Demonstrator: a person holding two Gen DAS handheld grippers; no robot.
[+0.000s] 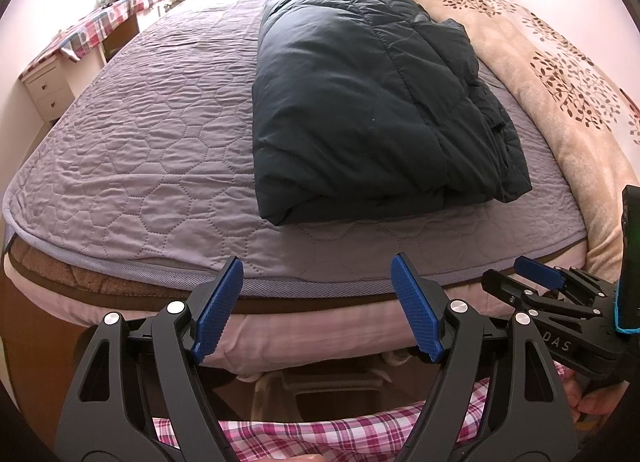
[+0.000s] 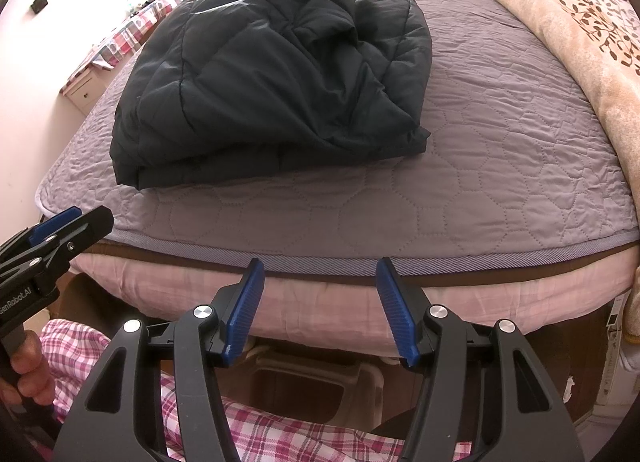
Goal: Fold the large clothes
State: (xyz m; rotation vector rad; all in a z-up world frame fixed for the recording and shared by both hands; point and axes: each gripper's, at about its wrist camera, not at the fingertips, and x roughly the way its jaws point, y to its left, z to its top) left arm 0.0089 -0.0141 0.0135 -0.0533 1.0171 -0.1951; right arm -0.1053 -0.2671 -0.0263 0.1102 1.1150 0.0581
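Observation:
A dark quilted jacket (image 1: 360,102) lies folded into a thick rectangle on the grey quilted bedspread (image 1: 160,142). The right wrist view has the same jacket (image 2: 272,78) up left of centre. My left gripper (image 1: 316,274) hangs open in front of the bed's near edge, below the jacket, with nothing between its blue pads. My right gripper (image 2: 320,272) is open too, off the same edge and apart from the jacket. Each gripper appears at the side of the other's view: right gripper (image 1: 536,274), left gripper (image 2: 60,226).
A beige blanket with a leaf print (image 1: 560,74) runs along the bed's right side. A desk with a plaid cloth (image 1: 88,34) stands at the far left wall. The person's pink plaid trousers (image 2: 280,430) and a hand (image 2: 24,374) show below the grippers.

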